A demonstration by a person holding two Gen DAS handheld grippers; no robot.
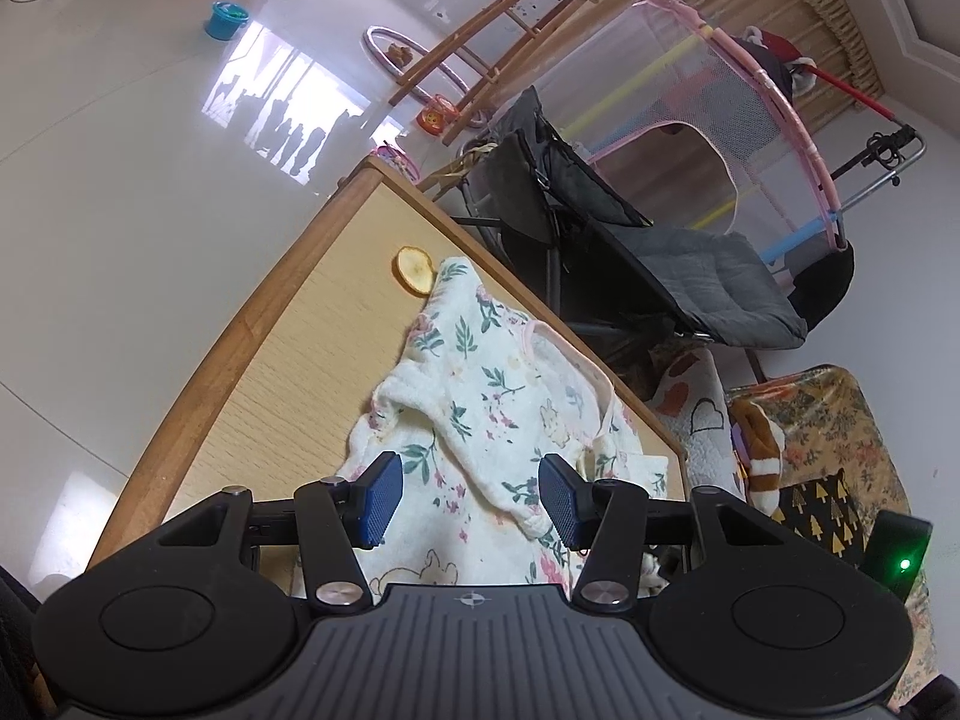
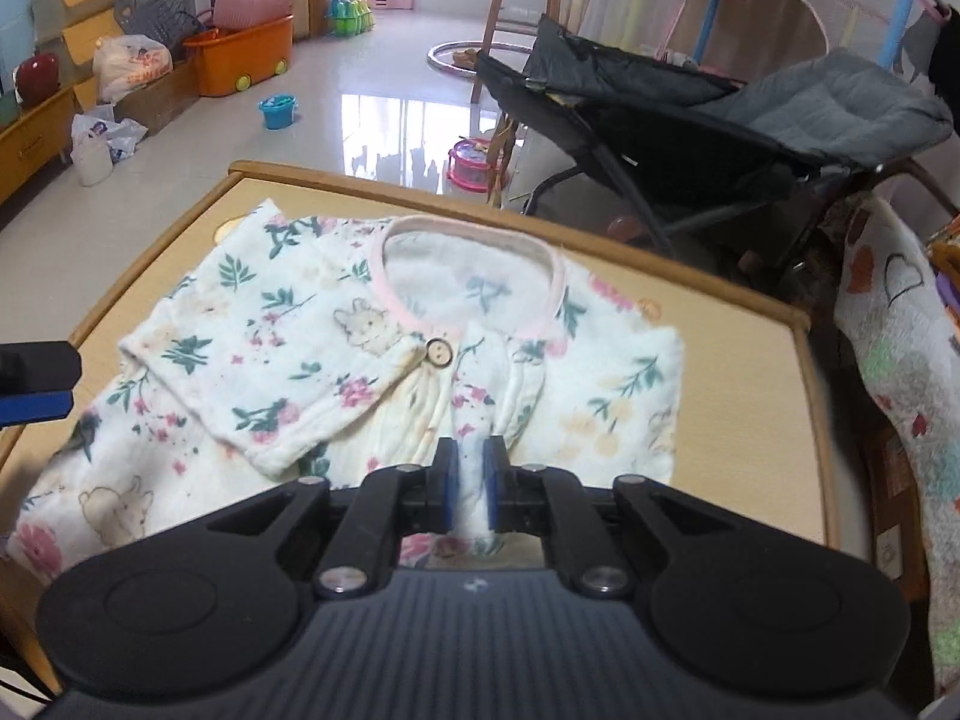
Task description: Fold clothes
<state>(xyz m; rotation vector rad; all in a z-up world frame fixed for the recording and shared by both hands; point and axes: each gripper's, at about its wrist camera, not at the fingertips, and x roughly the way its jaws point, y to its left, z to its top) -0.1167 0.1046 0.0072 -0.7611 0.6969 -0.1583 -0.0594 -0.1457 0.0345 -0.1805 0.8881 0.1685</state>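
Note:
A cream floral baby garment (image 2: 372,360) with a pink collar (image 2: 468,234) and a wooden button (image 2: 439,353) lies on the wooden table (image 2: 762,372); its left sleeve is folded in over the front. My right gripper (image 2: 471,480) is shut on a fold of the garment's right sleeve near the front middle. My left gripper (image 1: 471,498) is open just above the garment (image 1: 480,396), with nothing between its blue pads (image 1: 384,498). Its finger (image 2: 36,384) shows at the left edge of the right wrist view.
A yellow round slice-like object (image 1: 414,270) lies on the table (image 1: 282,348) by the garment's far end. A dark stroller (image 2: 720,120) and a patterned quilt (image 2: 900,360) stand close at the right. Toys, a blue bucket (image 2: 277,111) and an orange bin (image 2: 246,57) are on the floor beyond.

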